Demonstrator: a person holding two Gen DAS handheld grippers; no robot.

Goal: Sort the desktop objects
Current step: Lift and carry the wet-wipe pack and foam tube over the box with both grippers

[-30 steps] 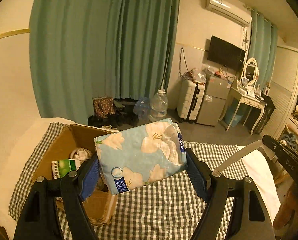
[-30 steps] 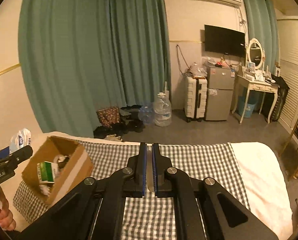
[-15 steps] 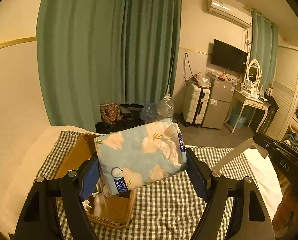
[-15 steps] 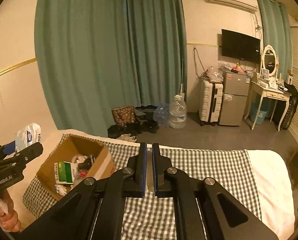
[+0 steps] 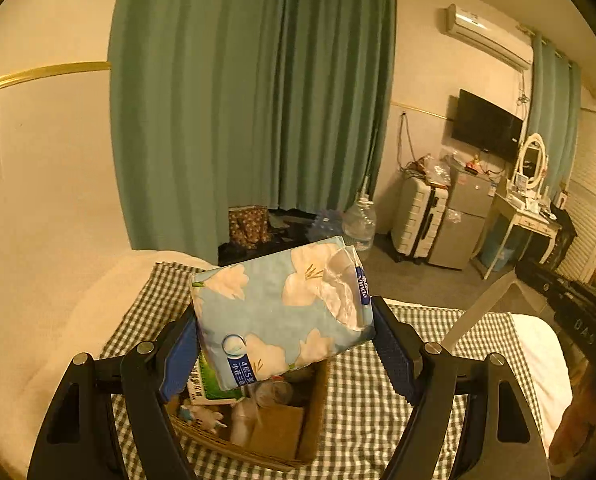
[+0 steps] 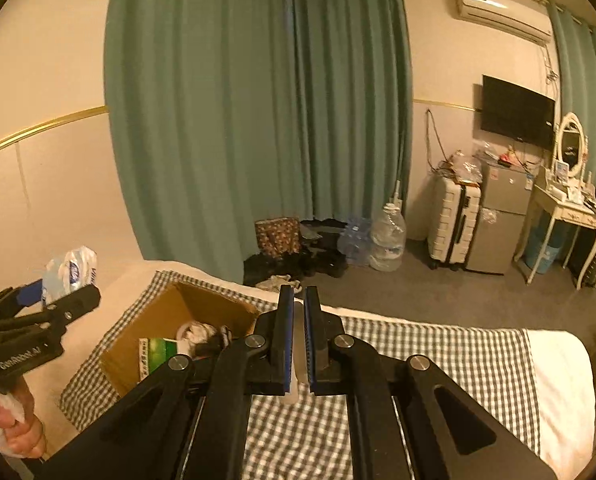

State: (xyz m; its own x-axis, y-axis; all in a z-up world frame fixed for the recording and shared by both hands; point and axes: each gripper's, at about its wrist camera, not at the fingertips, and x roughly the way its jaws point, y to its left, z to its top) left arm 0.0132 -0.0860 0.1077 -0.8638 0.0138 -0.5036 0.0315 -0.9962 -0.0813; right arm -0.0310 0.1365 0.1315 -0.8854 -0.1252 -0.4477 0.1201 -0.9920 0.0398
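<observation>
Left gripper (image 5: 286,344): jaws wide apart, blue pads pressed on the two short ends of a tissue pack (image 5: 282,312) (light blue wrap, white flowers). Pack held clear of the surface, tilted, its right end higher. Seen from the right wrist camera, the same pack (image 6: 72,270) sticks up above the left gripper at the far left of the view.

Right gripper (image 6: 296,344): jaws closed to a narrow slit. A pale sliver shows in the slit; cannot tell what it is, nor whether it is gripped.

Task item location: the pack hangs directly over the open cardboard box (image 5: 258,416), which sits on the checked cloth (image 5: 377,412). The box already holds a green-and-white carton (image 6: 156,354), a small toy figure (image 5: 202,416) and other bits too dim to name.

Change against one second ago: in the left wrist view the box has shifted from the lower left, beside the pack, to right beneath it. The grip on the pack is unchanged, with the same tilt and the same jaw spread. In the right wrist view the box has slid toward the centre and now lies just left of the closed fingers; those jaws have stayed closed throughout.

Pose: both grippers point forward and somewhat downward across the cloth. A hand (image 6: 8,428) wrapped around the left gripper's handle shows at the lower left of the right wrist view. The right gripper (image 5: 569,304) enters the left view at the right edge.
</observation>
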